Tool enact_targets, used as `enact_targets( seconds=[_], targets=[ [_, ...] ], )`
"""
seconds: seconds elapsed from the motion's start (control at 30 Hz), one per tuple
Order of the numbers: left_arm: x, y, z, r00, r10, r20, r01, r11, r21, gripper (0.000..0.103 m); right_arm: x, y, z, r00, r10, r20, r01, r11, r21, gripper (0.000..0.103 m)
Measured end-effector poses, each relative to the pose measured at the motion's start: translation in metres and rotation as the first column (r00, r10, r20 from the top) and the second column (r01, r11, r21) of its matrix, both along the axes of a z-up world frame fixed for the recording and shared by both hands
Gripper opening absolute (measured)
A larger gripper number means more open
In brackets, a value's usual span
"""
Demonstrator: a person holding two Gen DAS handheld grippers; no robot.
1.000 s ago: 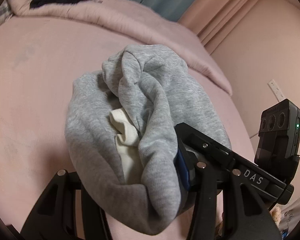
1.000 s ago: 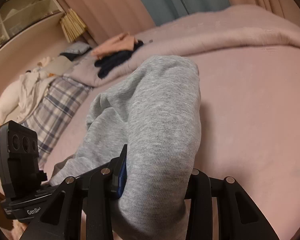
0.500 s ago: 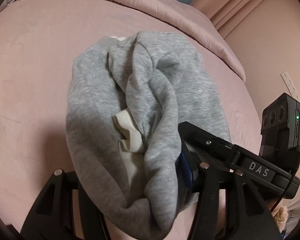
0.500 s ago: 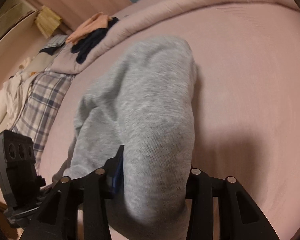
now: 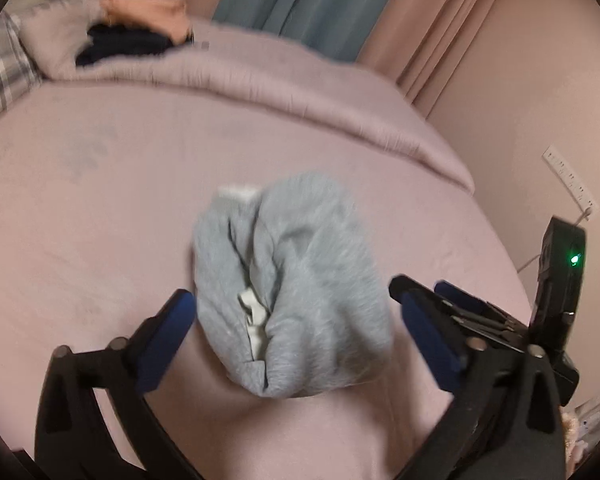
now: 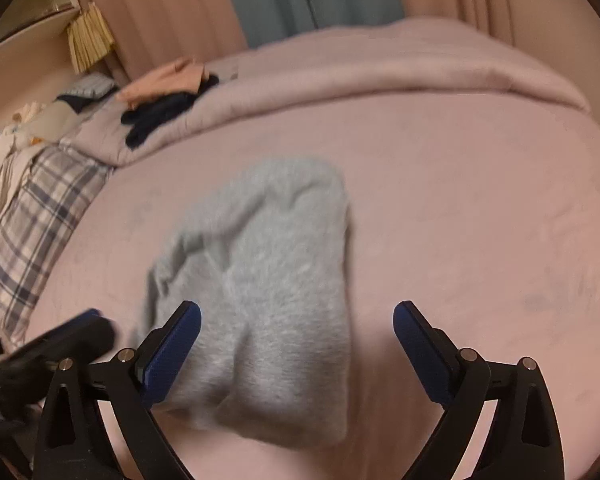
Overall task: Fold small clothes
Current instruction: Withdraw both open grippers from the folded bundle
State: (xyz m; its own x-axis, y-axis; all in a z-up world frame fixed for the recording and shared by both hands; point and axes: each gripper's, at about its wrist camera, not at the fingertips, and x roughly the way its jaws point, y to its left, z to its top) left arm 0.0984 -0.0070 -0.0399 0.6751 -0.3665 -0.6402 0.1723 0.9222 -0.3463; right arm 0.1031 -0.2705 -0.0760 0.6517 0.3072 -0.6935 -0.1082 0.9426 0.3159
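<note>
A small grey sweatshirt-fabric garment (image 5: 300,280) lies bunched in a loose fold on the pink bed sheet (image 5: 100,220), with a strip of white lining (image 5: 252,316) showing in its crease. My left gripper (image 5: 296,320) straddles its near end, jaws opening, blue pads (image 5: 168,332) clear of the cloth on both sides. In the right wrist view the same garment (image 6: 268,280) lies between the spread fingers of my right gripper (image 6: 296,332), whose jaws are also opening and do not press on it. The picture is blurred by motion.
A rolled pink duvet (image 5: 300,92) runs along the far side of the bed, with dark and peach clothes (image 6: 160,108) piled on it. A plaid pillow (image 6: 32,216) lies at the left. Curtains hang behind, and a wall with a socket strip (image 5: 568,180) stands at the right.
Both grippers were shut on the grey garment. Their jaws have now sprung wide and let it go, and both have pulled back and up, so it lies free on the sheet.
</note>
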Motion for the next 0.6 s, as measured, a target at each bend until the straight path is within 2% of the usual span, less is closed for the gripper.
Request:
enact_targets(
  seconds=[0.1,0.2,0.4,0.6],
  targets=[
    [-0.018,0.003,0.021,0.997,0.014,0.072,-0.016,0.999,0.036,0.102,-0.013,-0.008,0.018,0.999,-0.035,0.040,0.036,0.999,-0.017,0.097],
    [-0.039,0.012,0.027,0.994,0.045,0.104,-0.054,0.995,0.082,0.103,-0.025,-0.011,0.030,0.995,-0.067,0.078,0.070,0.997,-0.039,0.097],
    [-0.048,0.017,0.011,0.997,0.063,0.053,-0.069,0.991,0.114,0.103,-0.042,-0.003,0.035,0.987,-0.105,0.118,0.117,0.988,-0.104,0.097],
    [-0.051,0.011,-0.001,0.999,0.046,0.016,-0.047,0.989,0.141,0.103,-0.051,0.007,0.038,0.987,-0.099,0.129,0.117,0.984,-0.135,0.097]
  ],
)
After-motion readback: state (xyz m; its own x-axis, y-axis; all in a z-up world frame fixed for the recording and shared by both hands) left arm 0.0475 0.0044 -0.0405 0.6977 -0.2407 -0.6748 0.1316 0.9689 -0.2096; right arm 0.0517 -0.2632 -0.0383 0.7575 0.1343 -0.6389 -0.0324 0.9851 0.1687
